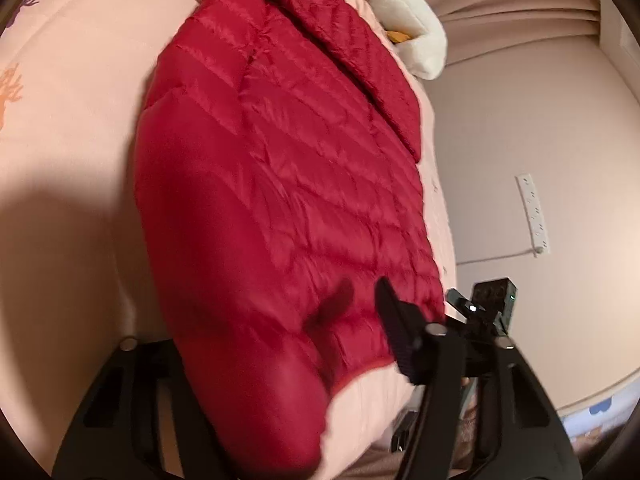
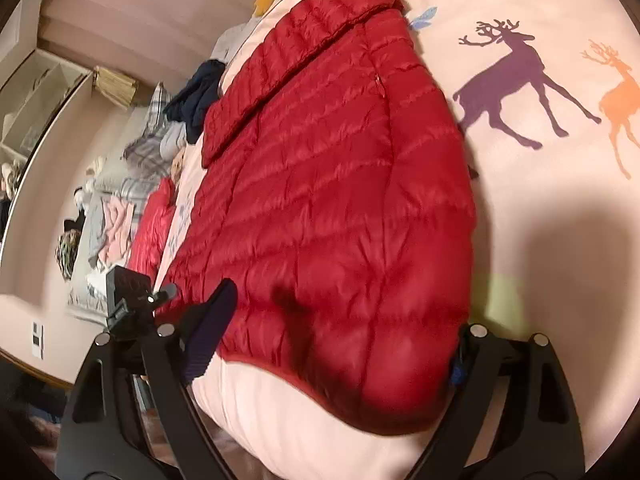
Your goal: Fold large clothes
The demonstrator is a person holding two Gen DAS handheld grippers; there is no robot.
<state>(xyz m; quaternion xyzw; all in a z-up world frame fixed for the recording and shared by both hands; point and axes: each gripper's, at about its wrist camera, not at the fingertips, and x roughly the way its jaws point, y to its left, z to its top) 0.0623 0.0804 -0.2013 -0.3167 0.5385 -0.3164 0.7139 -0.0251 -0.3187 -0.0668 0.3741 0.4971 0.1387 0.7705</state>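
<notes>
A red quilted down jacket (image 1: 280, 184) lies flat on a pink bedspread (image 1: 72, 184), one sleeve folded across its far side. It also shows in the right wrist view (image 2: 340, 200). My left gripper (image 1: 260, 344) is open, its jaws spread wide around the jacket's hem corner. One finger (image 1: 394, 336) rests at the hem; the other is hidden behind the fabric. My right gripper (image 2: 336, 340) is open too, spread around the hem's other corner, with its left finger (image 2: 210, 328) at the hem edge.
The bedspread (image 2: 540, 220) has purple (image 2: 512, 80) and orange (image 2: 616, 100) deer prints. A white and mustard plush (image 1: 408, 20) lies at the bed's far end. Piled clothes (image 2: 120, 208) lie on the floor beside the bed. A power strip (image 1: 534, 214) lies on the floor.
</notes>
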